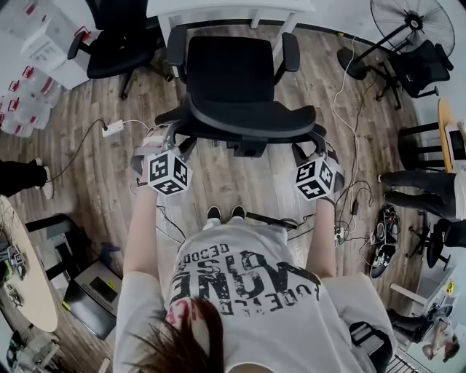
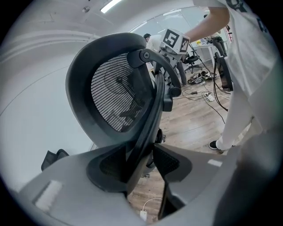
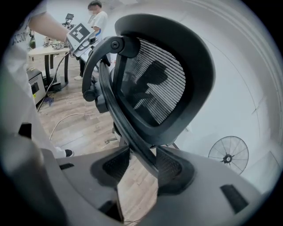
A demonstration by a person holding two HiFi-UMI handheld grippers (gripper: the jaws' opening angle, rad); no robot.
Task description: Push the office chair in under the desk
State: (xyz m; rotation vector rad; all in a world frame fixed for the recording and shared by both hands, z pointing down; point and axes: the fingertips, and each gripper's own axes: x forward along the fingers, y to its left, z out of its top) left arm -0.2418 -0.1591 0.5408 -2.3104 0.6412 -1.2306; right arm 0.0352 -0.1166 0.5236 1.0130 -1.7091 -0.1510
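Observation:
The black office chair (image 1: 229,69) stands in front of me with its seat toward the white desk (image 1: 233,7) at the top of the head view. Its curved back frame (image 1: 247,120) faces me. My left gripper (image 1: 173,135) is shut on the left end of that frame. My right gripper (image 1: 306,151) is shut on the right end. In the left gripper view the mesh backrest (image 2: 117,95) rises above the left gripper (image 2: 146,161), and the frame bar runs between its pads. The right gripper (image 3: 141,165) clamps the same bar below the mesh (image 3: 154,88).
A second black chair (image 1: 116,47) stands at the upper left by white boxes (image 1: 29,73). A floor fan (image 1: 411,22) and more chairs (image 1: 426,65) are at the upper right. Cables (image 1: 349,189) and a power strip (image 1: 113,129) lie on the wood floor. A person's legs (image 1: 415,189) show at the right.

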